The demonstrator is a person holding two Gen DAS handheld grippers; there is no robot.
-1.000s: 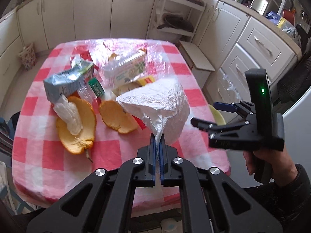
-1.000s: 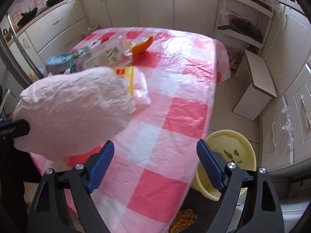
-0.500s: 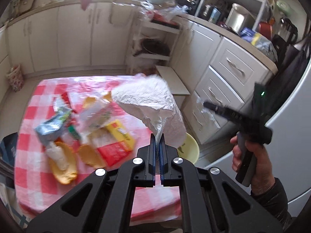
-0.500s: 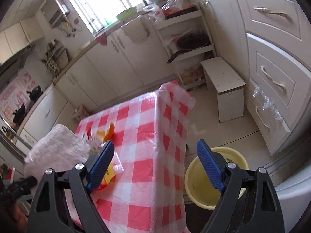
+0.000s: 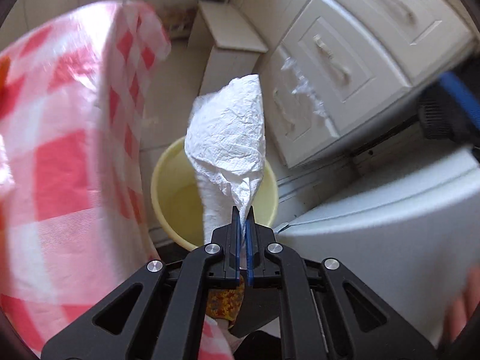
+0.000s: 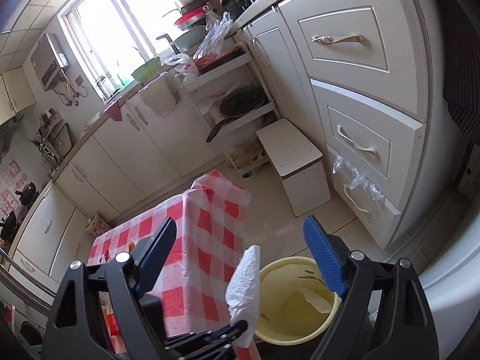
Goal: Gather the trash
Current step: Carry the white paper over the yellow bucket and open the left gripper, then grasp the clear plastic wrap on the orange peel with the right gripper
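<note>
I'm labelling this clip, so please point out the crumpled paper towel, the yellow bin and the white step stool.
paper towel (image 5: 228, 138), left wrist view, middle of the crumpled sheet.
yellow bin (image 6: 288, 265), right wrist view, far rim.
white step stool (image 6: 289, 147), right wrist view, flat top.

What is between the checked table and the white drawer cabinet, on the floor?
A yellow bucket stands there on the floor, beside the table and short of the drawer cabinet. The right wrist view shows it best. The left claw holds a white paper towel above it.
</note>
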